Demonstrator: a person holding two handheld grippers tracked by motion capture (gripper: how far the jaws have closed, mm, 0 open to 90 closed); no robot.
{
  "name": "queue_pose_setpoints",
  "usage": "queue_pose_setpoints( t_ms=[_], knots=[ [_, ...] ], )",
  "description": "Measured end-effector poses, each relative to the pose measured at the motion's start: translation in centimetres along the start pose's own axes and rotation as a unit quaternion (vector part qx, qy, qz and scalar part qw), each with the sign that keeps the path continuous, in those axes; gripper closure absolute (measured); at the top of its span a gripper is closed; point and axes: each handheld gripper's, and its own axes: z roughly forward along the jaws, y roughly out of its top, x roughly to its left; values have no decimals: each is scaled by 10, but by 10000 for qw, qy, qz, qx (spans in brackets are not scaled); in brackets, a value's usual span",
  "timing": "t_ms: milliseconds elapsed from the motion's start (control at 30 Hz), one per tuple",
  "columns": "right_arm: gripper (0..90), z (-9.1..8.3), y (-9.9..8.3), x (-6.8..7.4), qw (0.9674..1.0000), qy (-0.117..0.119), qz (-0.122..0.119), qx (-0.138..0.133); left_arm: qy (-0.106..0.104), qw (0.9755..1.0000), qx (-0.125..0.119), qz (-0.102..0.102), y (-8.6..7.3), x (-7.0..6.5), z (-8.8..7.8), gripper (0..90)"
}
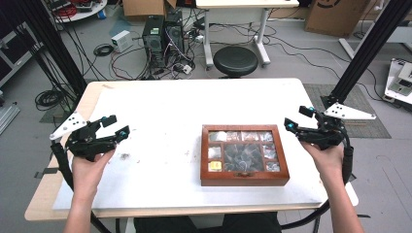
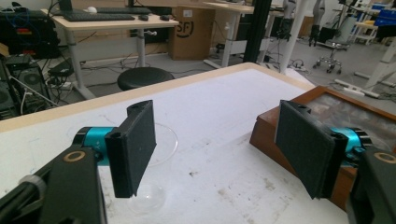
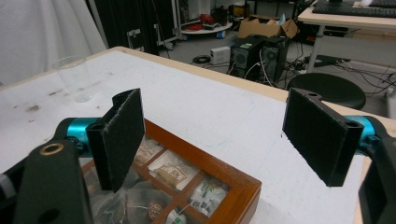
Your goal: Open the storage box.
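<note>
A wooden box [image 1: 244,180] with several compartments of tea bags sits on the white table cover, right of centre. My left gripper [image 1: 119,124] hovers at the table's left side, jaws wide open with nothing between them. My right gripper [image 1: 298,118] hovers just right of the box, also open and empty. In the left gripper view the open jaws [image 2: 219,135] frame bare table, with a clear plastic cup [image 2: 161,149] standing behind the left jaw and the box's corner [image 2: 266,135] at the right. In the right gripper view the open jaws [image 3: 219,130] look over the box [image 3: 210,168] toward the cup [image 3: 77,79].
The white table cover [image 1: 170,107] carries a few dark stains near my left hand. Beyond the far edge stand a black stool [image 1: 235,60], computer towers [image 1: 163,34] with tangled cables, and a white desk. Black frame posts rise at both sides of the table.
</note>
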Motion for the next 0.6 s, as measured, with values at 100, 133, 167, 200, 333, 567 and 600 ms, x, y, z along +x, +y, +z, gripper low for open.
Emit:
queue_pose_setpoints(
  t_ms=[100,133,167,200,333,567,600],
  knots=[
    [211,0,-1,1,10000,33,1,19,-14,10000,48,80,0,-2,2,285],
    [211,0,-1,1,10000,33,1,19,-14,10000,48,80,0,-2,2,282],
    [211,0,-1,1,10000,58,12,30,-39,9999,51,85,0,-2,2,281],
    [211,0,-1,1,10000,58,12,30,-74,9999,49,86,0,-2,2,281],
    [211,-2,-3,1,9998,145,-35,128,-137,9999,2,94,1,-2,2,279],
    [211,-17,-13,2,9998,161,-24,150,-195,9997,11,152,2,-5,1,279],
    [211,-19,-14,3,9998,166,-35,136,-196,9997,10,155,1,-5,1,279]
  ],
)
